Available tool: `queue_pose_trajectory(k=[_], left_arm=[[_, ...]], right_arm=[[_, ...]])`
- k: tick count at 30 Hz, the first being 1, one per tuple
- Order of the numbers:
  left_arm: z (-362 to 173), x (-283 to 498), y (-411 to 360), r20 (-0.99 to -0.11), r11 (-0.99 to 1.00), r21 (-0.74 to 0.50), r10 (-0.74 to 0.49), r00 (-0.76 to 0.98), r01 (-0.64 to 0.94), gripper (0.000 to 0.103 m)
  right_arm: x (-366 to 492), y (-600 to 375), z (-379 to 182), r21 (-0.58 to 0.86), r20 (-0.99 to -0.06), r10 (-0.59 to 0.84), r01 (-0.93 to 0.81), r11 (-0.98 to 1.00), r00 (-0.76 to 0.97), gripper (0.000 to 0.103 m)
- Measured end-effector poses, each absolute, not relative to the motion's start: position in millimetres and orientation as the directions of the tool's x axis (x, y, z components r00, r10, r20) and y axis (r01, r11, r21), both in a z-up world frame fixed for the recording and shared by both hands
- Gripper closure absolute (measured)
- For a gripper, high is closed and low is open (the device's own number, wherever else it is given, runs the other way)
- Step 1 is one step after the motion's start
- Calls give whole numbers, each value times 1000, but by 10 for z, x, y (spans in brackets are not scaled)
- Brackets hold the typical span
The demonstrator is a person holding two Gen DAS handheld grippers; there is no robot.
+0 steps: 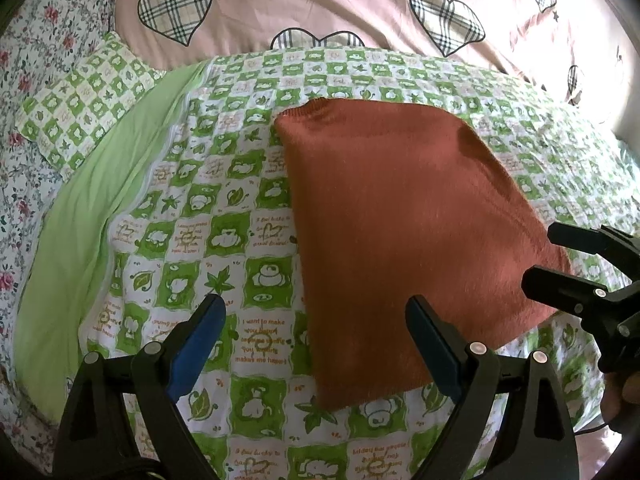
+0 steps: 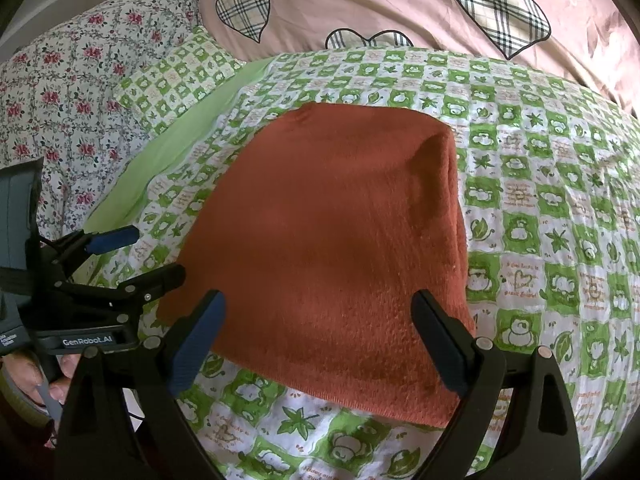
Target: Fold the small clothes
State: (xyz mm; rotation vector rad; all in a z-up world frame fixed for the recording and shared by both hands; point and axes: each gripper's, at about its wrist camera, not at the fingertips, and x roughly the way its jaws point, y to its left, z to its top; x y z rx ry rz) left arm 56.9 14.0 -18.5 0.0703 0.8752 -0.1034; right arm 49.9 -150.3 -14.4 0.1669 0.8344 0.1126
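A rust-orange knitted garment (image 1: 404, 216) (image 2: 340, 240) lies folded into a neat rectangle on the green-and-white checked quilt (image 1: 224, 208) (image 2: 540, 184). My left gripper (image 1: 314, 312) hovers open over the garment's near left corner, holding nothing. My right gripper (image 2: 318, 308) hovers open above the garment's near edge, also holding nothing. In the left wrist view the right gripper (image 1: 548, 254) shows at the garment's right edge, its fingers apart. In the right wrist view the left gripper (image 2: 160, 250) shows at the garment's left edge, fingers apart.
A plain light-green sheet strip (image 1: 92, 216) (image 2: 168, 160) runs left of the quilt. A matching checked pillow (image 1: 88, 100) (image 2: 180, 76) and floral bedding (image 1: 36, 64) (image 2: 60, 92) lie at the left. A pink cover with plaid hearts (image 1: 320, 4) (image 2: 400, 0) lies behind. A hand (image 2: 28, 372) grips the left tool.
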Motion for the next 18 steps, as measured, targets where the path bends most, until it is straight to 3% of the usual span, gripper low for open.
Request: queue_pose_trajectory(k=[18], left_arm=[[-128, 563, 120, -760, 994, 12, -59, 647, 104, 11]], right_arm=[[543, -1498, -60, 188, -716, 169, -45, 981, 677, 9]])
